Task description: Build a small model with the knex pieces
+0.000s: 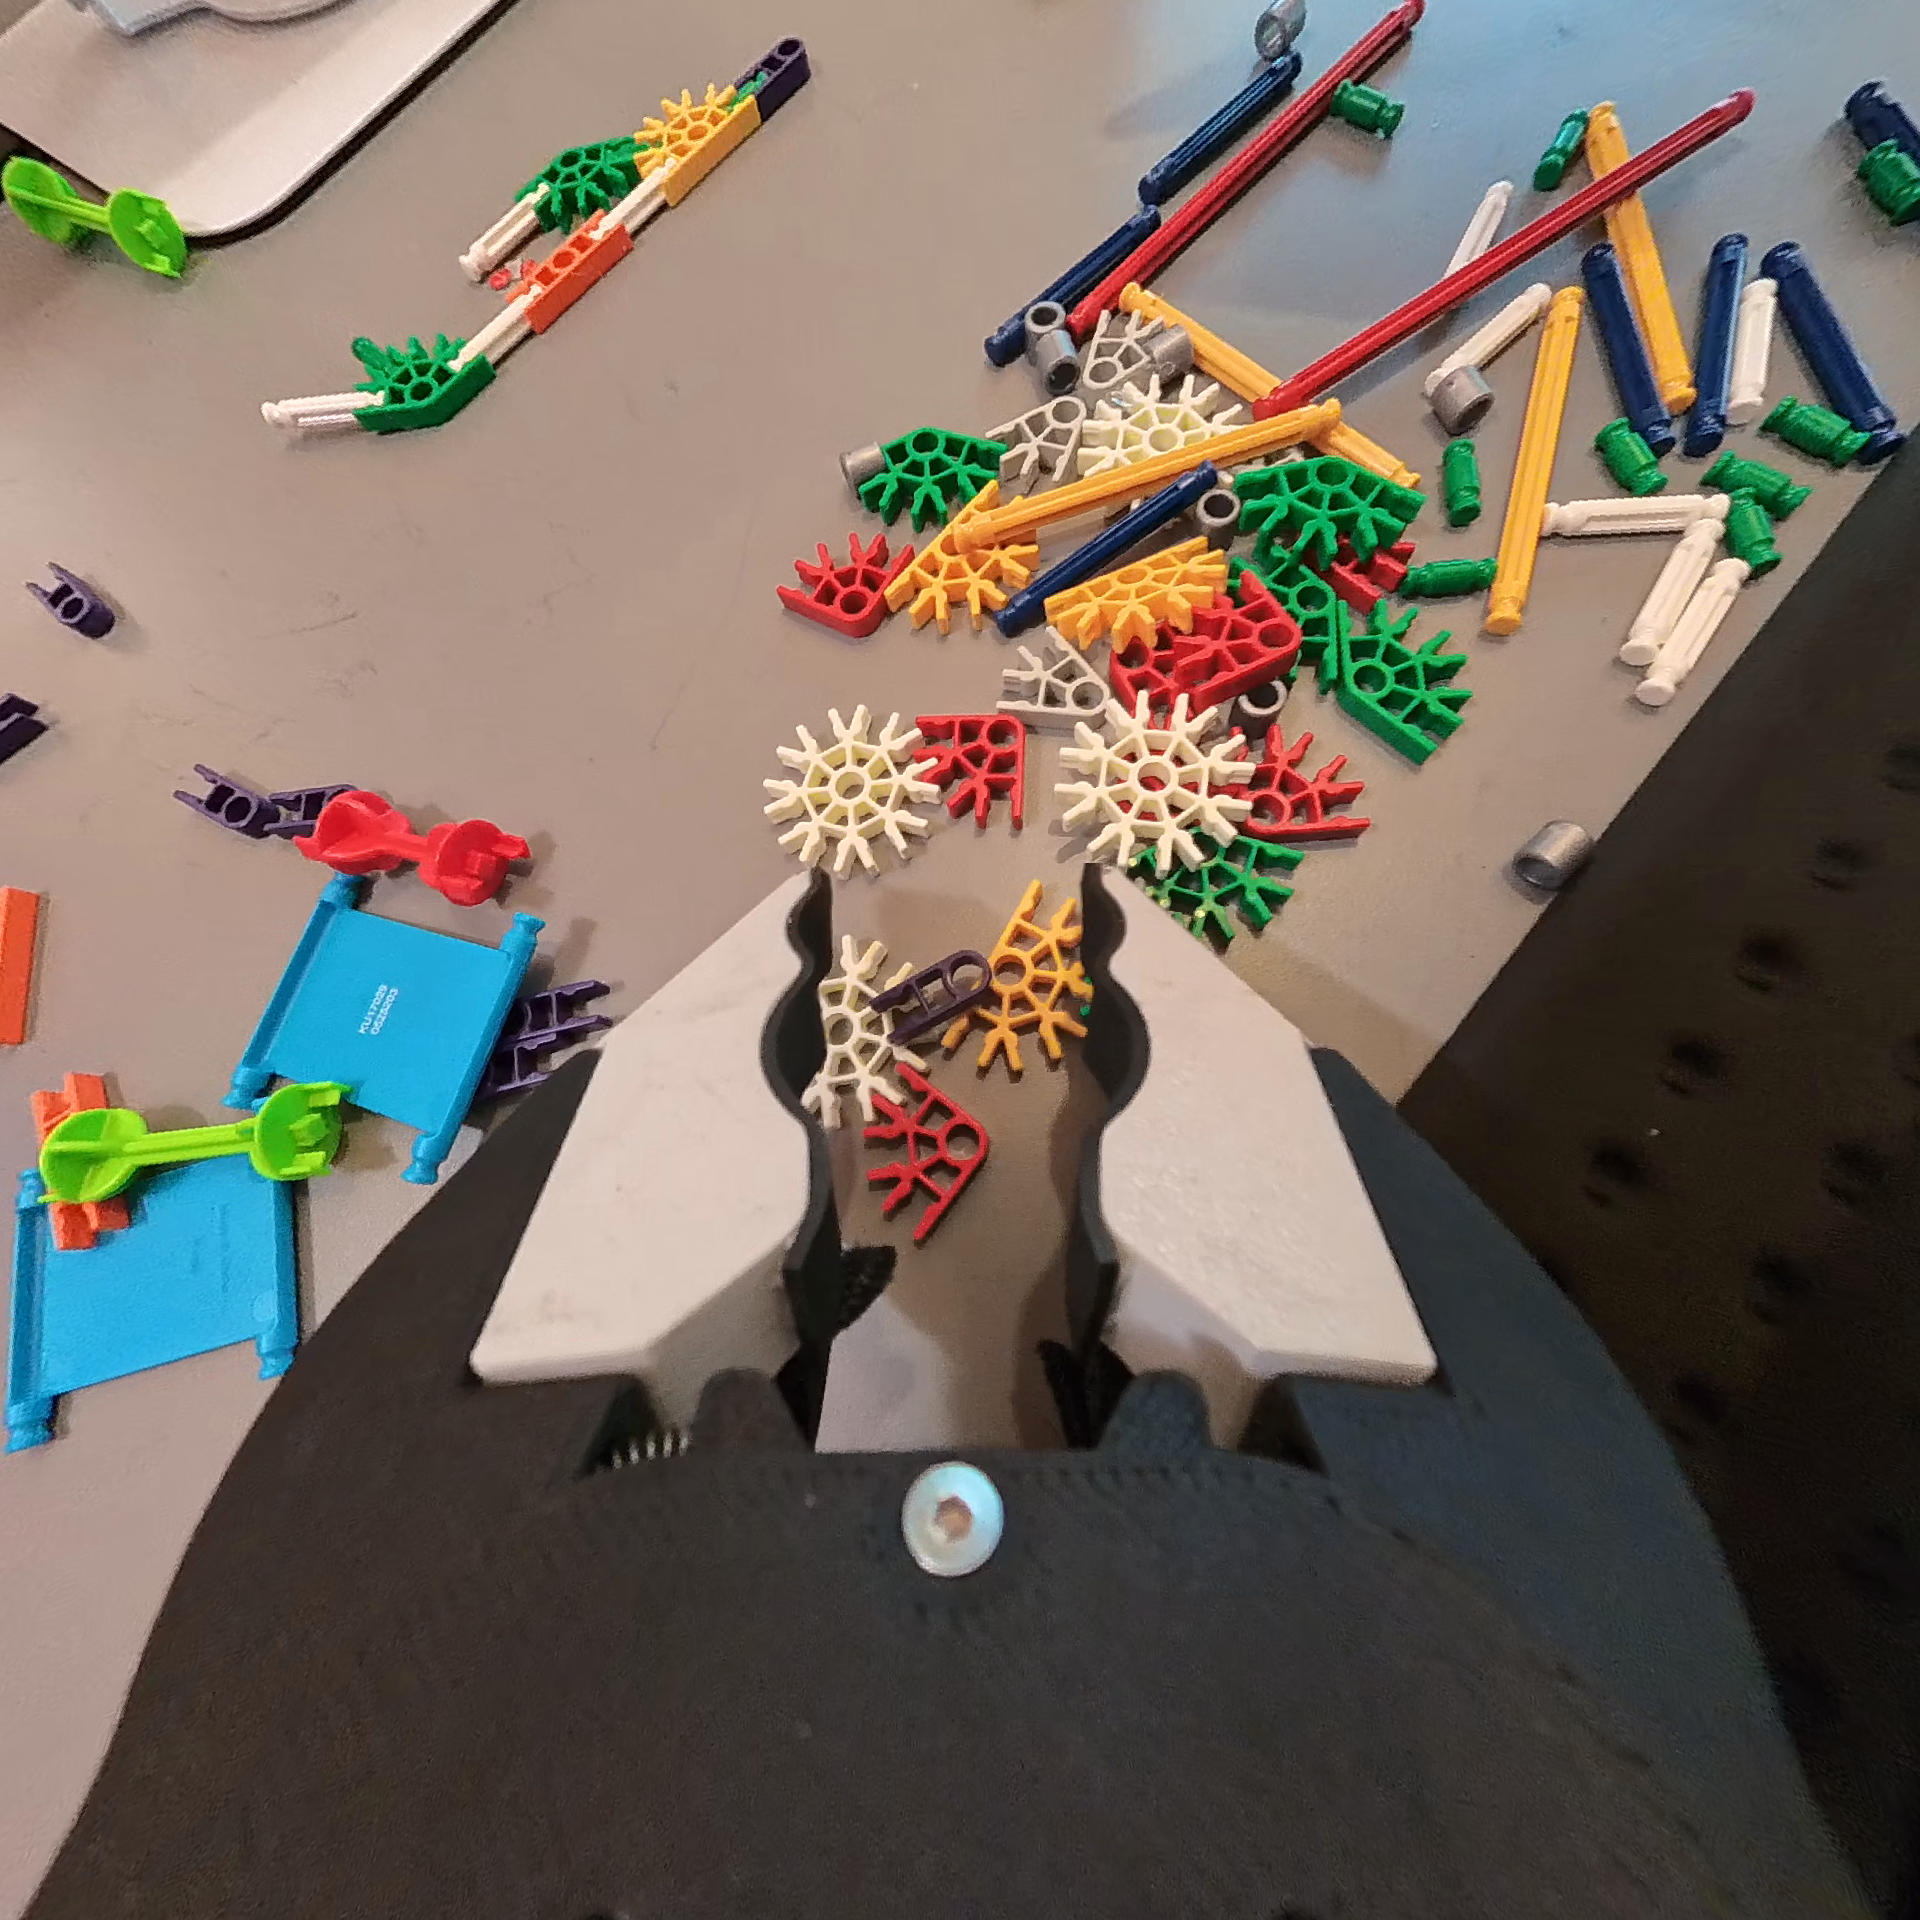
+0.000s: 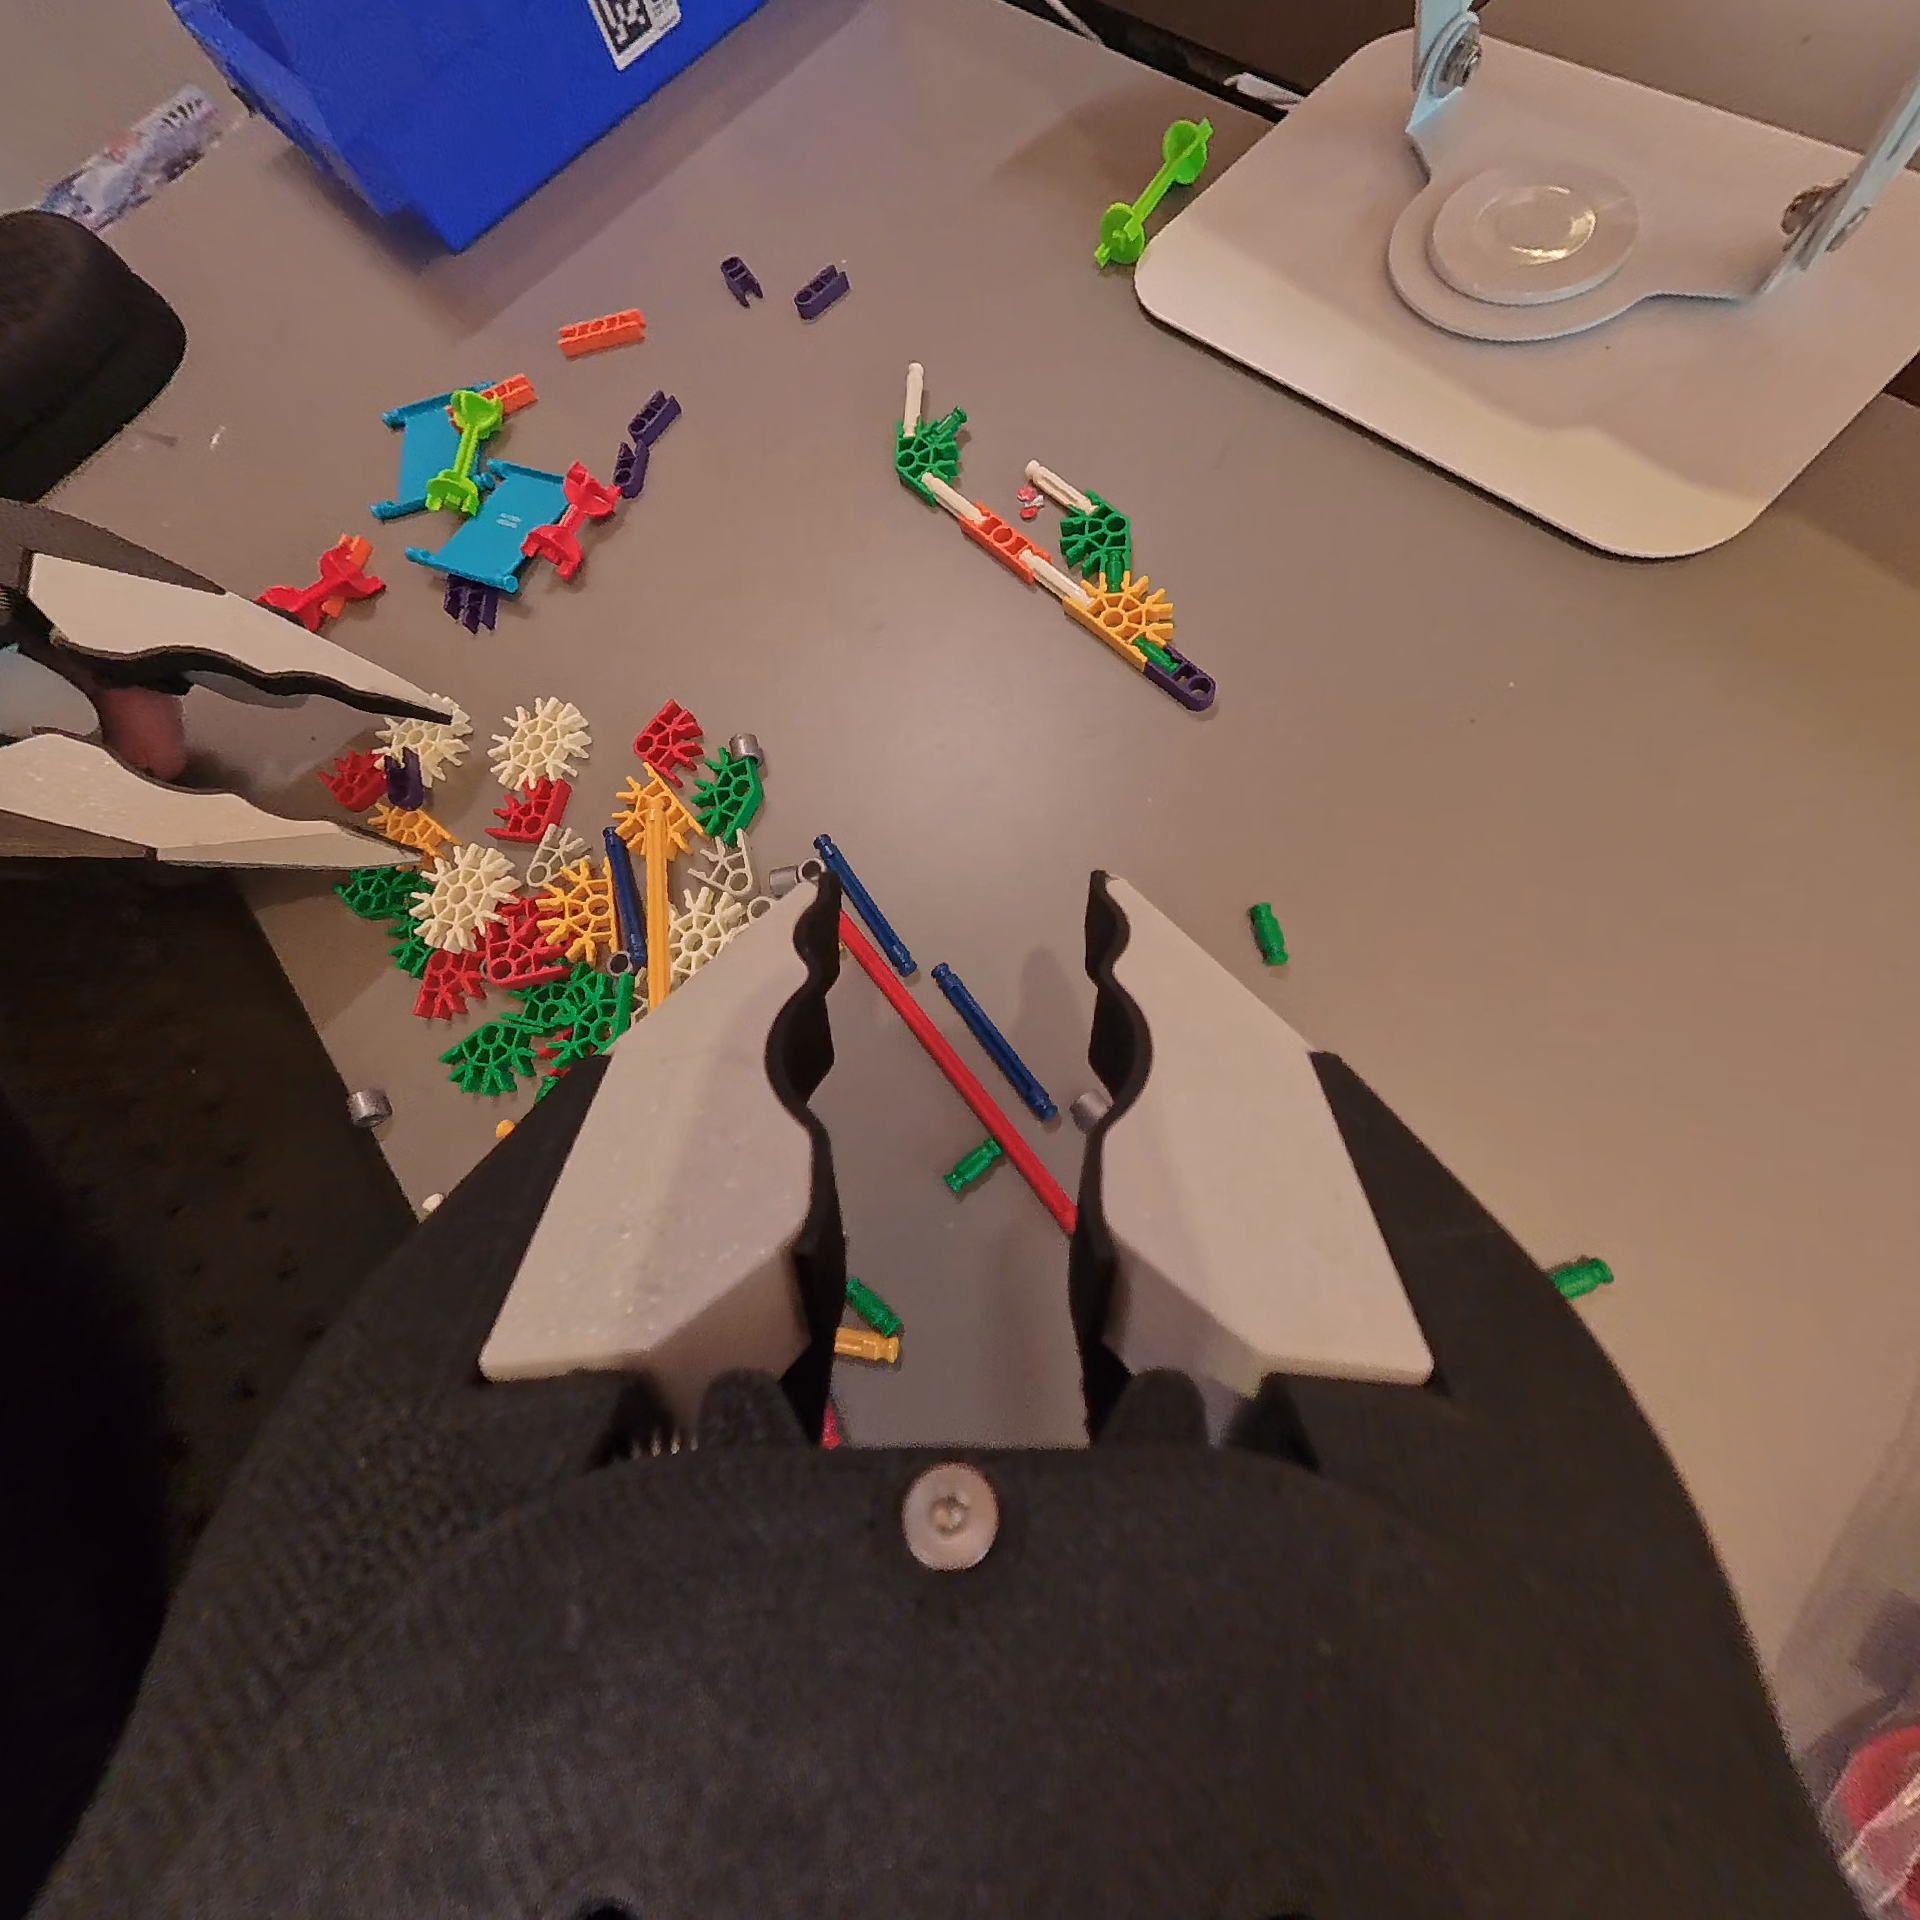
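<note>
The left gripper [image 1: 954,883] hangs over the grey surface [image 1: 582,582] with its fingers [image 1: 665,1101] spread wide and nothing held; in the gap between them lie a white snowflake connector [image 1: 854,1029], a small purple clip [image 1: 935,989], a yellow fan connector [image 1: 1023,987] and, nearer the palm, a red corner connector [image 1: 930,1148], none of them touched by either finger as far as can be told. Just beyond the fingertips sit two more white snowflakes [image 1: 850,790], and past those a heap of connectors and rods [image 1: 1195,540]. Out to the left of the fingers lie two blue panels [image 1: 384,1013] with a lime spool piece [image 1: 187,1143] across them. The right gripper [image 2: 956,883] is likewise wide open and empty, low over the surface, with a long red rod [image 2: 951,1070] running slantwise between its fingers [image 2: 665,1122], two blue rods [image 2: 992,1039] beside it and a short green peg [image 2: 971,1164] touching the red rod. Left of its fingers is the same heap, with the other gripper's tips at its edge; well ahead lies a joined chain of pieces [image 2: 1049,551]
</note>
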Motion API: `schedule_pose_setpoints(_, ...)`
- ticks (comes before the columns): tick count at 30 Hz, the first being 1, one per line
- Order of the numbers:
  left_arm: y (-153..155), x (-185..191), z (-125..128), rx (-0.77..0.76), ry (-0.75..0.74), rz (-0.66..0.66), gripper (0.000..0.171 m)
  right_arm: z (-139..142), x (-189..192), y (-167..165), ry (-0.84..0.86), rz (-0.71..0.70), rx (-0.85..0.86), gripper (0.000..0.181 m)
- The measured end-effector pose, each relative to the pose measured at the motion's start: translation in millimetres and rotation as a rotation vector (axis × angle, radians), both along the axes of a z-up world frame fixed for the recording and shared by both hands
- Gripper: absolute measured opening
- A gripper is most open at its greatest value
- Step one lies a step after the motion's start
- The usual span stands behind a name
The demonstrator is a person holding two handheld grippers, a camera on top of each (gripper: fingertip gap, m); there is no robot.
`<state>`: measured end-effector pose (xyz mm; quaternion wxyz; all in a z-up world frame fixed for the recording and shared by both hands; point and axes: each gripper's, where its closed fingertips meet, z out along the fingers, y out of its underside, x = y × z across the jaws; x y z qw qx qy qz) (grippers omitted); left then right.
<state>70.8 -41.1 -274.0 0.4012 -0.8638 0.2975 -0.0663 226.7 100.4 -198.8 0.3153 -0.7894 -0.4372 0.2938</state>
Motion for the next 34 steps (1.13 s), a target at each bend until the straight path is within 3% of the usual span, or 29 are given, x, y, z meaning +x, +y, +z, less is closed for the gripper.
schedule_pose_setpoints(10, -3.3, 4.2, 3.4, -0.010, -0.052, -0.034, 0.047, -5.5, 0.1, -9.3, -0.002, -0.053, -0.008, 0.046)
schedule_pose_setpoints(20, -4.4, 5.1, 4.1, -0.009, -0.057, -0.042, 0.049, -7.2, 7.9, -15.5, 0.080, -0.111, 0.098, 0.049)
schedule_pose_setpoints(34, -4.0, 4.7, 0.7, -0.012, -0.021, -0.038, 0.050, -34.8, 32.1, -37.0, 0.123, -0.193, 0.174, 0.051)
